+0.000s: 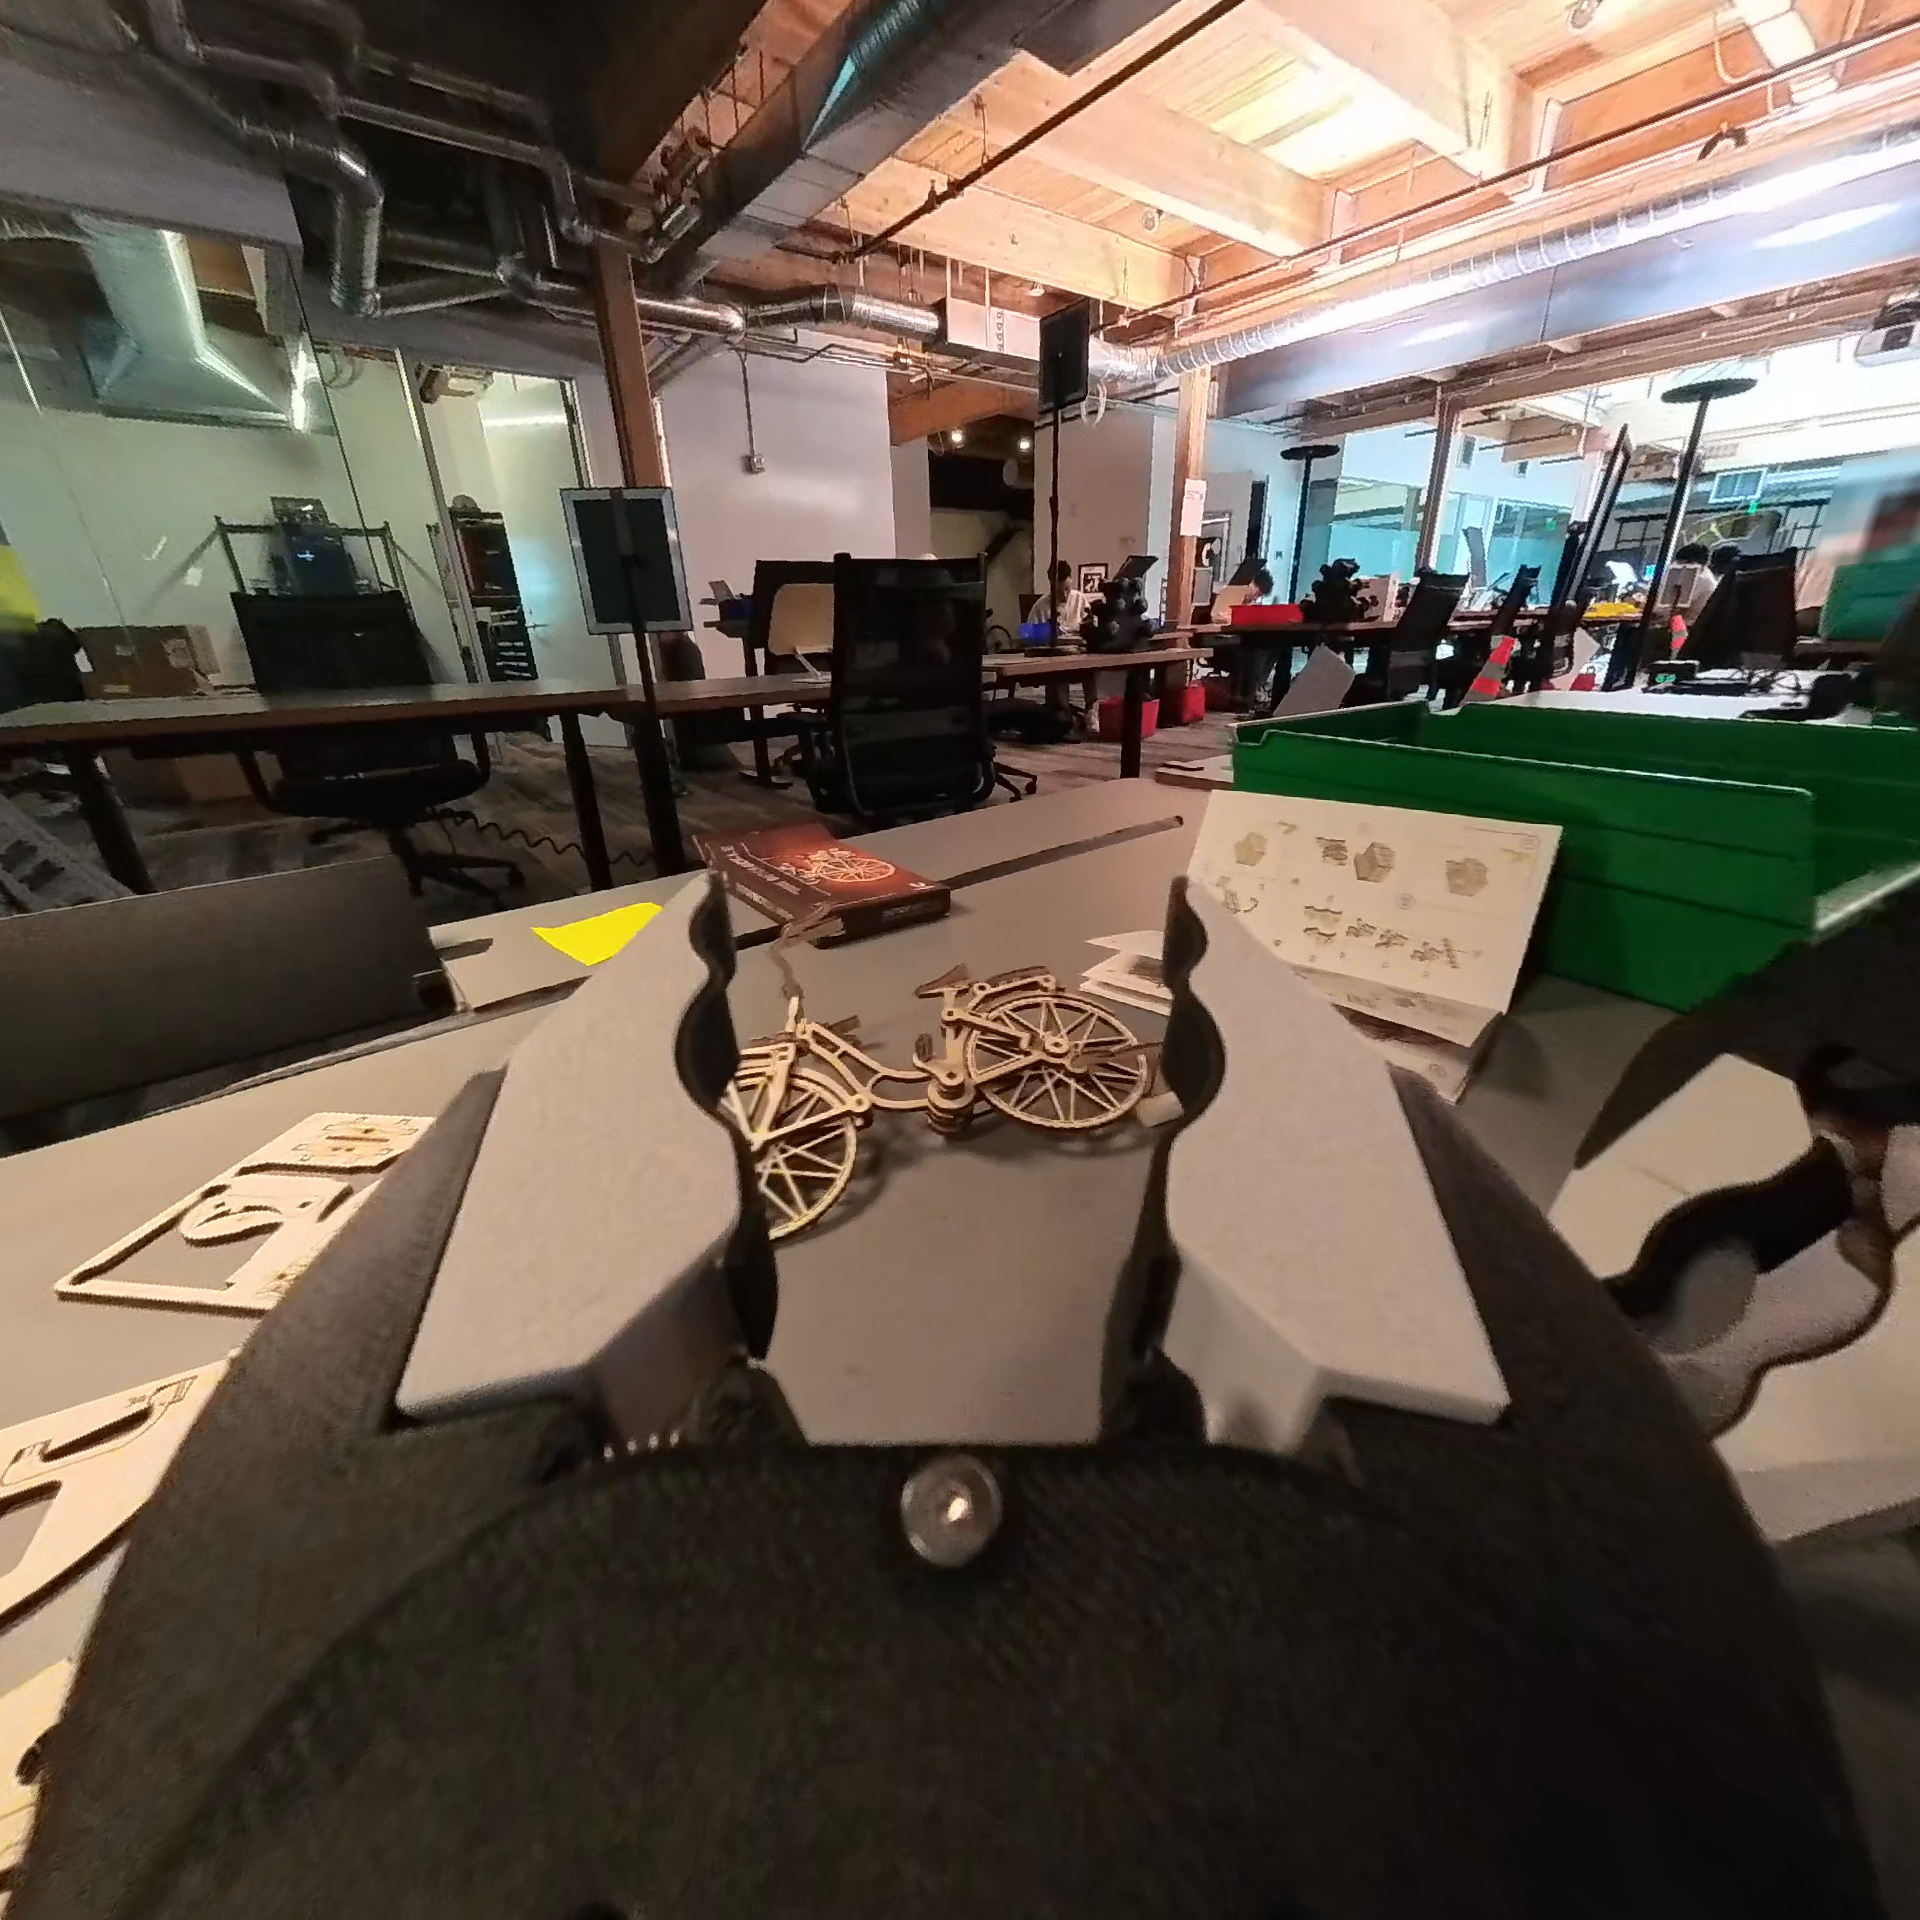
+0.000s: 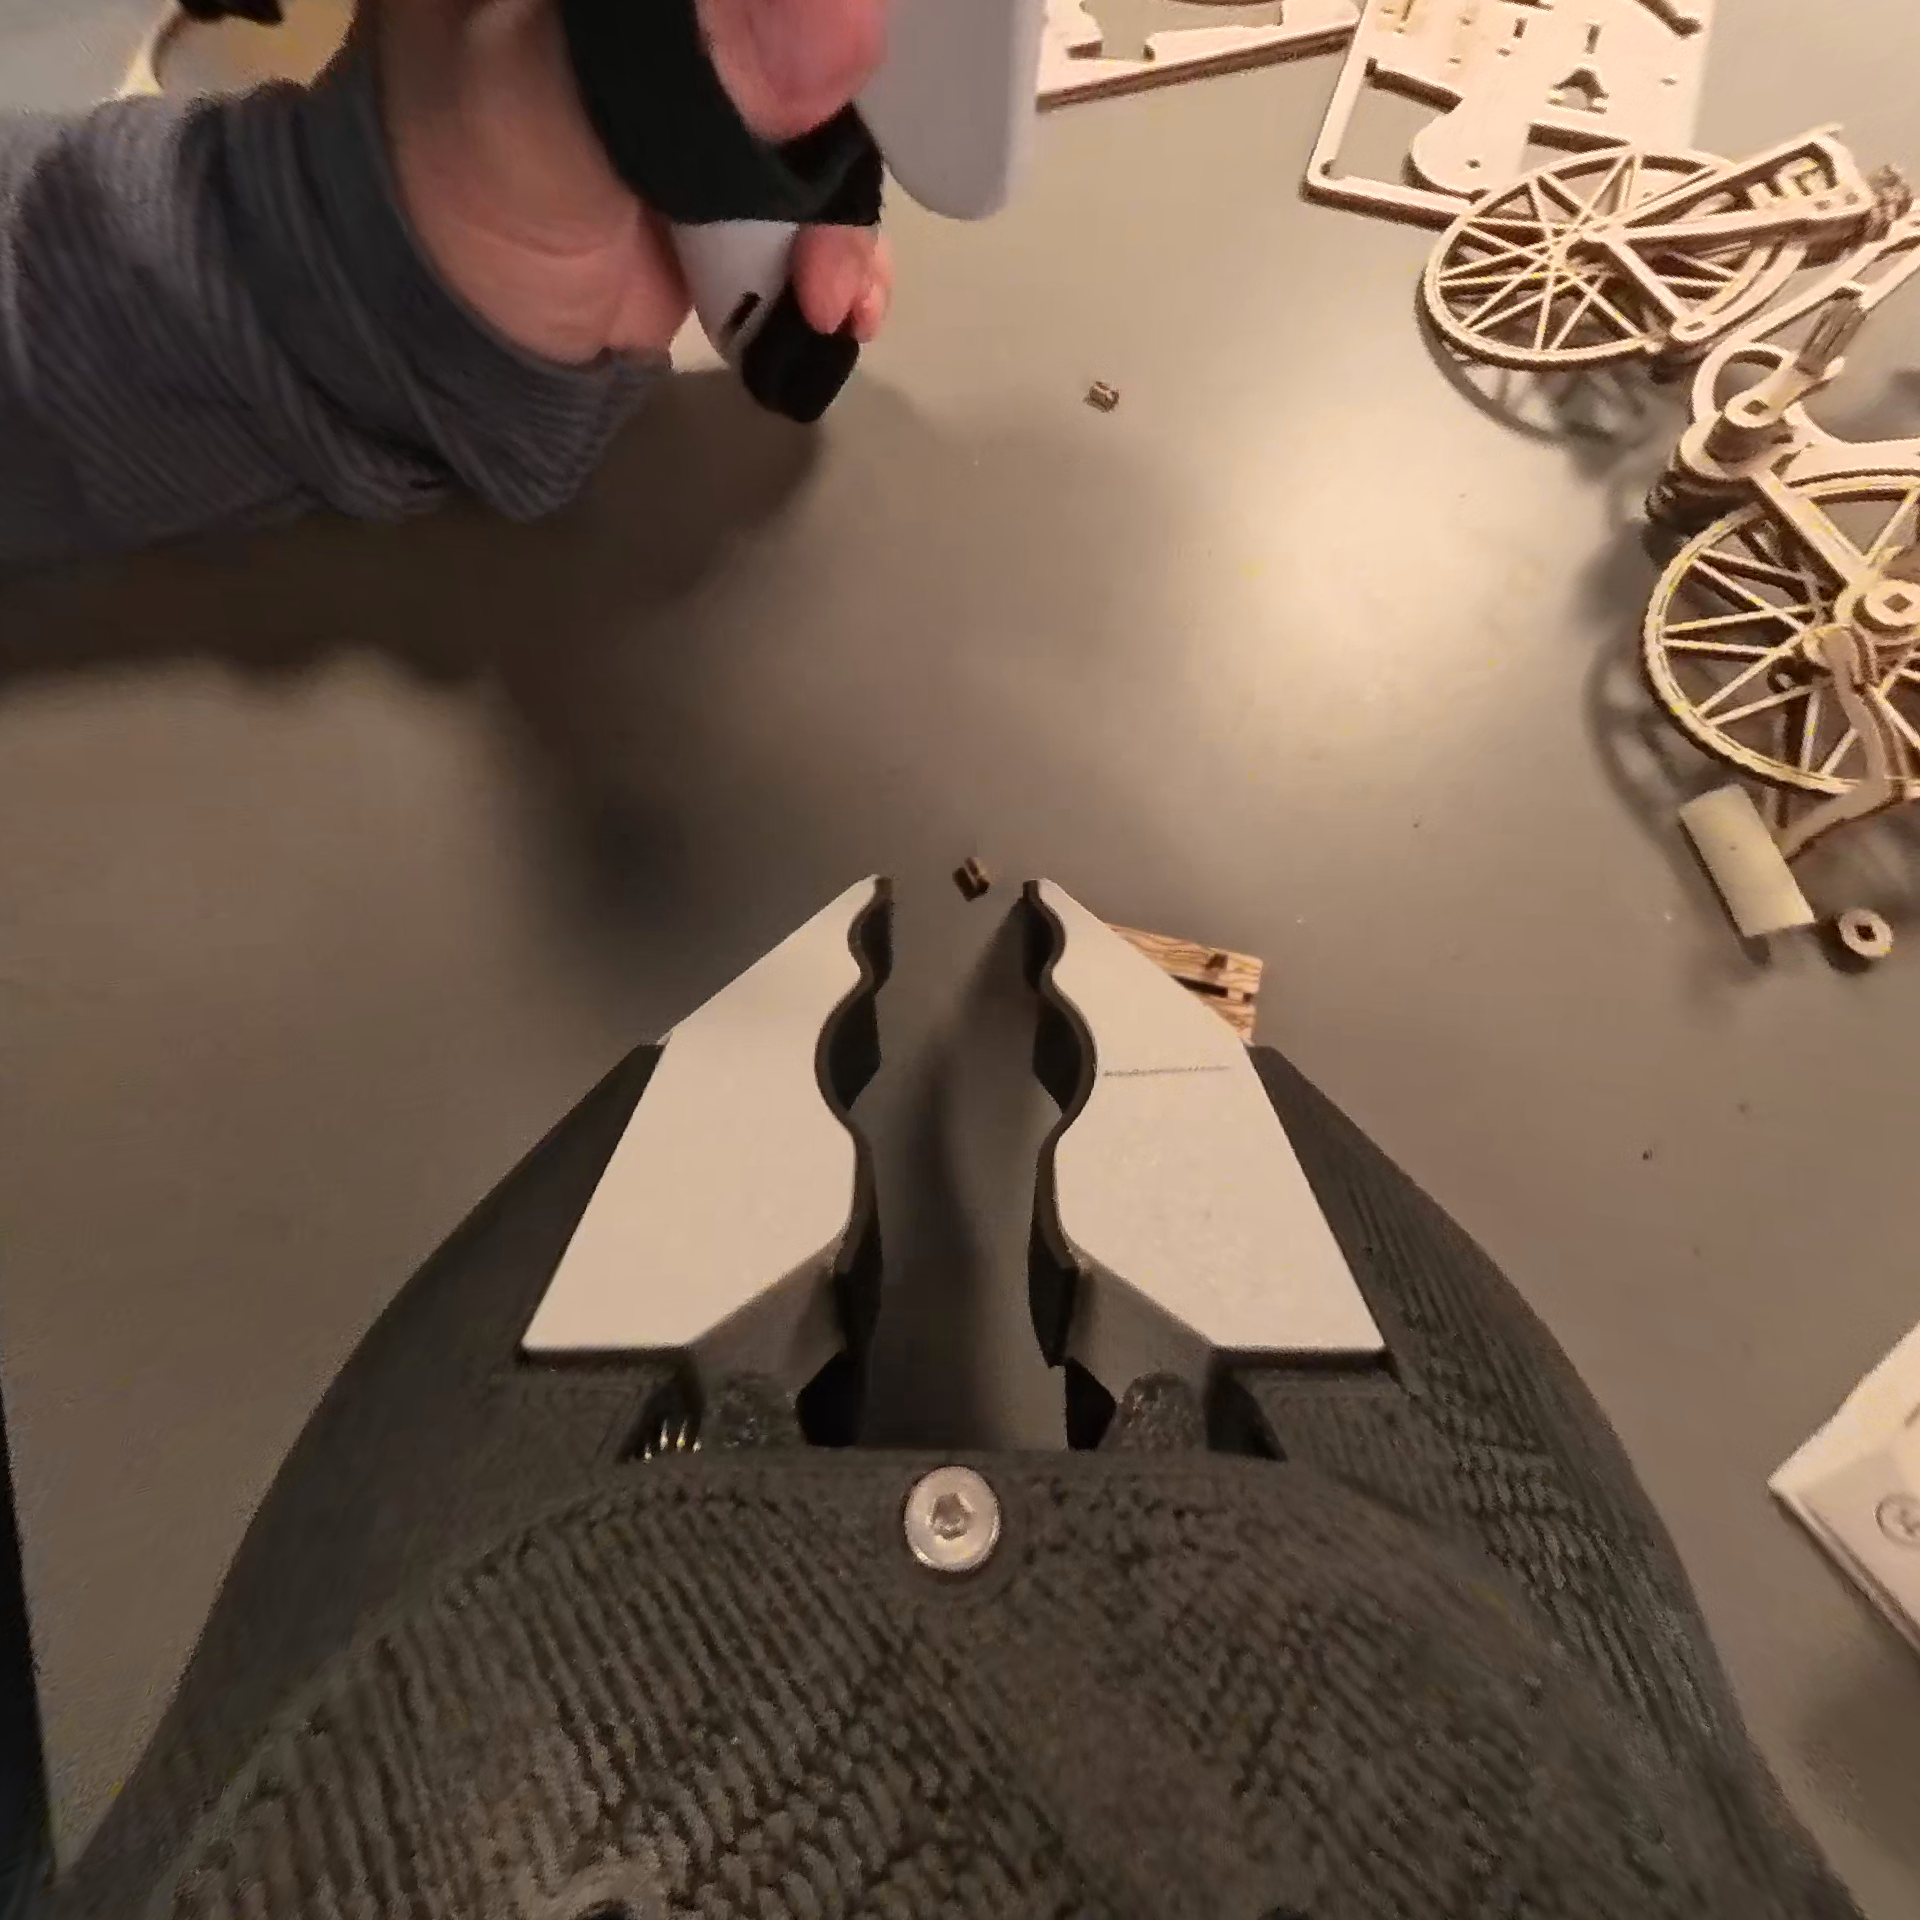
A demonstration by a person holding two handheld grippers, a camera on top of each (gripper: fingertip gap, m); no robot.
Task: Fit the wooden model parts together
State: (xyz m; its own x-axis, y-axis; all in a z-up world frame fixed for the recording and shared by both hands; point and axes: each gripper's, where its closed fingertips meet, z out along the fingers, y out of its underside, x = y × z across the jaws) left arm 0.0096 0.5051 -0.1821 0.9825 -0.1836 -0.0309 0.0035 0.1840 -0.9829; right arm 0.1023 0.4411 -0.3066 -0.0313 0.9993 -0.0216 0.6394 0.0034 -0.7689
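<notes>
Your right gripper (image 2: 956, 883) points down at the table (image 2: 520, 935), jaws narrow and empty, w/ a tiny wooden peg (image 2: 970, 878) just ahead between the tips. Left gripper (image 1: 940, 894) is wide, empty; the wooden bicycle (image 1: 935, 1060) lies on its side beyond it, long axis across the jaws, so right is nearer the peg.

Printed matter on the worktop, wording not given

A dark box (image 1: 831, 871) with printed lettering lies at the far edge of the worktop (image 1: 935, 1247); a pale instruction sheet (image 1: 1371, 914) of diagrams leans on a green bin (image 1: 1662, 831); wooden sheets (image 1: 249, 1205) carry small engraved marks, too small to read.
</notes>
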